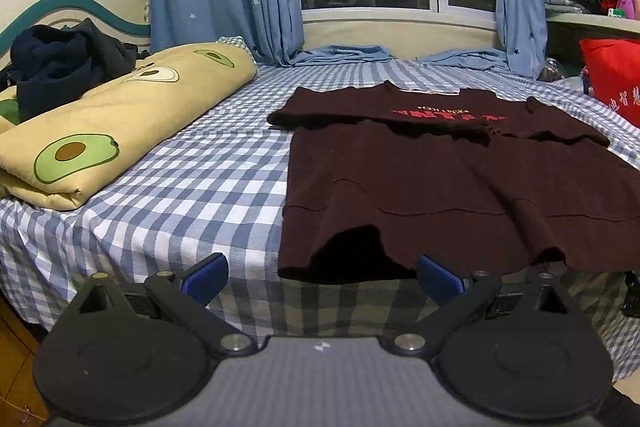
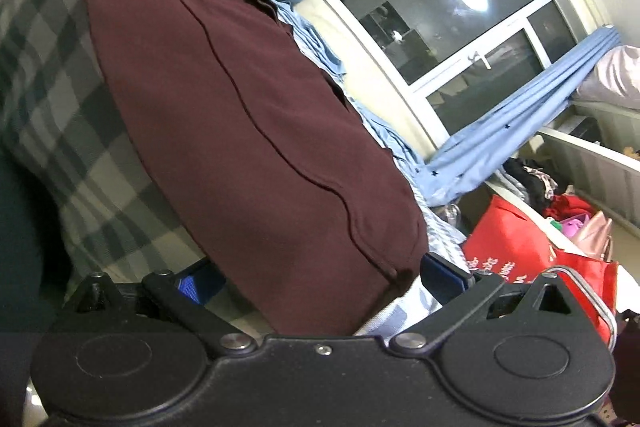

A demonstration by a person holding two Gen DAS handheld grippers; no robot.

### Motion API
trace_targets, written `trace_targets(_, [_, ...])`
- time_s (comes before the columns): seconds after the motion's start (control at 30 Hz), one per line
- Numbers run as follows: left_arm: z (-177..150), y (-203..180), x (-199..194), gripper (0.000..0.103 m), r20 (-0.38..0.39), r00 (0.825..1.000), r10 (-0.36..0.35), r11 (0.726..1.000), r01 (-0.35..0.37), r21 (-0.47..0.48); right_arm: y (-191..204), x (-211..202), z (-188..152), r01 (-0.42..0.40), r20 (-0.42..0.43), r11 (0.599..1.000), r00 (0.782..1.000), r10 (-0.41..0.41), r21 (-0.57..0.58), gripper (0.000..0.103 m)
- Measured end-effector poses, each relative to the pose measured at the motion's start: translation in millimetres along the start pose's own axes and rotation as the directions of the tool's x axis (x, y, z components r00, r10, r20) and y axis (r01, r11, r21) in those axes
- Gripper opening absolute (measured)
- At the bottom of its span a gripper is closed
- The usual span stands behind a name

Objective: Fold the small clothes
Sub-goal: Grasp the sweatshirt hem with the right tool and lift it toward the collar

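Your left gripper [image 1: 322,277] gapes wide just before the maroon T-shirt's [image 1: 460,187] hem; your right gripper [image 2: 320,279] spreads wide around its corner.

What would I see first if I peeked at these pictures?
A big dark maroon T-shirt lies spread on the blue checked bed sheet, its hem right at the open left claw. Left of it lies a yellow avocado-print quilt, folded.
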State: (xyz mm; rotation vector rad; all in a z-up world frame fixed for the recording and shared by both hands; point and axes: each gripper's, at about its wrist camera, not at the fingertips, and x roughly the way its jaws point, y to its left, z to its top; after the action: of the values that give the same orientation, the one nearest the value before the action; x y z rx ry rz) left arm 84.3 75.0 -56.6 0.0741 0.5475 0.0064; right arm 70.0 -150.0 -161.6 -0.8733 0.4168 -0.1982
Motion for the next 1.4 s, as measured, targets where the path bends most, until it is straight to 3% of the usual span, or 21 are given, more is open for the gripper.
trace_targets(0.1, [-2, -5, 2, 0.102, -0.003, 1.000, -0.004, 0.999, 0.004, 0.032, -9, -5, -5, 0.021, 0.023, 0.999, 0.999, -0.022, 0.029, 0.099])
trace_targets(0.2, [-5, -11, 3, 0.102, -0.003, 1.000, -0.009, 0.997, 0.009, 0.078, -22, -14, -9, -0.046, 0.039, 0.995, 0.998, 0.043, 0.087, 0.087])
trace_targets(0.3, [-8, -19, 3, 0.102, 0.005, 1.000, -0.012, 0.991, 0.011, 0.134, -30, -33, -9, -0.059, 0.088, 0.993, 0.995, 0.050, 0.104, 0.071])
trace_targets(0.4, [-12, -26, 6, 0.102, 0.006, 1.000, -0.003, 0.983, 0.002, 0.183, -41, -47, -4, -0.083, 0.120, 0.987, 0.991, 0.066, 0.139, 0.047])
trace_targets(0.47, [-13, -31, 7, 0.102, 0.007, 1.000, 0.000, 0.977, -0.002, 0.213, -50, -51, 1, -0.092, 0.139, 0.982, 0.988, 0.070, 0.164, 0.023])
trace_targets(0.53, [-15, -37, 8, 0.102, 0.018, 1.000, 0.006, 0.968, -0.010, 0.251, -60, -56, 8, -0.110, 0.168, 0.974, 0.983, 0.077, 0.197, 0.012])
trace_targets(0.73, [-18, -50, 11, 0.102, 0.079, 0.995, 0.058, 0.939, -0.081, 0.334, -113, -56, 37, -0.222, 0.239, 0.894, 0.962, 0.134, 0.389, 0.007])
trace_targets(0.97, [-15, -60, 24, 0.102, 0.099, 0.993, 0.058, 0.933, -0.089, 0.350, -150, -47, 73, -0.265, 0.315, 0.847, 0.941, 0.124, 0.461, 0.007])
trace_targets(1.13, [-13, -61, 41, 0.102, 0.120, 0.985, 0.123, 0.927, -0.157, 0.341, -164, -40, 86, -0.277, 0.335, 0.819, 0.936, 0.110, 0.503, 0.007])
trace_targets(1.23, [-11, -55, 48, 0.089, 0.129, 0.979, 0.158, 0.920, -0.194, 0.341, -167, -39, 85, -0.271, 0.331, 0.811, 0.938, 0.102, 0.518, 0.007])
trace_targets(1.33, [-10, -50, 49, 0.078, 0.144, 0.978, 0.149, 0.914, -0.191, 0.357, -164, -41, 82, -0.265, 0.323, 0.813, 0.941, 0.101, 0.519, 0.007])
trace_targets(1.4, [-10, -50, 49, 0.058, 0.159, 0.977, 0.144, 0.906, -0.194, 0.377, -160, -42, 78, -0.255, 0.312, 0.816, 0.945, 0.097, 0.519, 0.007])
